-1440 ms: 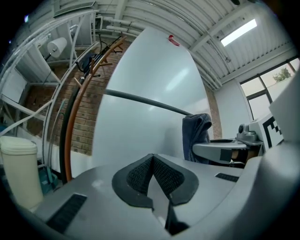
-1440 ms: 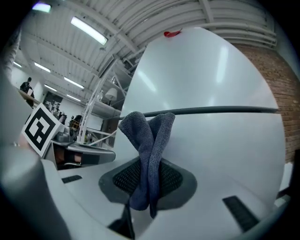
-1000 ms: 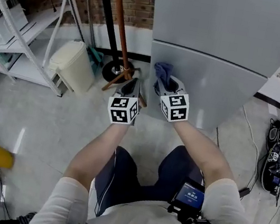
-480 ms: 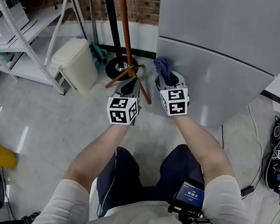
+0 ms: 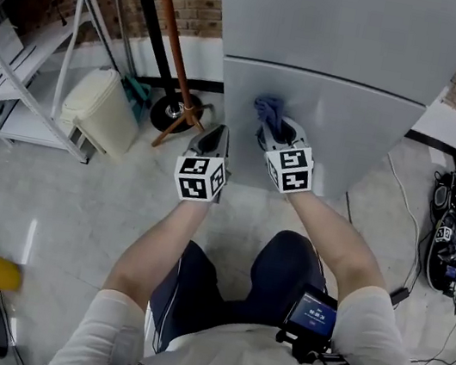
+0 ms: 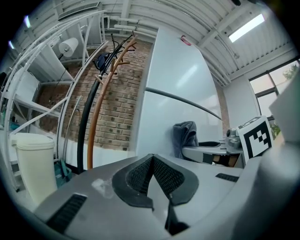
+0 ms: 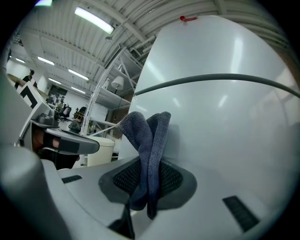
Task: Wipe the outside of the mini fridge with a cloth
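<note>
Presently the cloth [image 5: 267,111] is gripped in the right tool [image 5: 275,131]. Its jaws are closed on a folded bunch, and two blue-grey lobes stand out beyond the tips. The bunch is held against the lower door of the mini fridge [image 5: 344,119], just under the dark seam [image 5: 333,80] that parts the two doors, near the door's left edge. Firm contact is likely but cannot be confirmed.

The left tool [image 5: 215,136] is held at 9 o'clock of the right one, off the fridge's left edge. Its jaws are brought fully together with nothing between them.

The wipe is judged to be under way on the lower door. To be done well, the free lobes should be placed between the hard jaw tips and the panel, so that only fabric is dragged over the finish. Pressure is best directed squarely toward 12 o'clock. Strokes are best overlapped, run from the seam toward 6 o'clock, and worked across toward 3 o'clock, where most of the door lies. Little cloth is exposed, so heavy sideways force could pull it from the jaws.

If the side panel is taken next, the wooden coat stand [image 5: 169,45] and white bin [image 5: 100,114] at 10 o'clock must be cleared.
</note>
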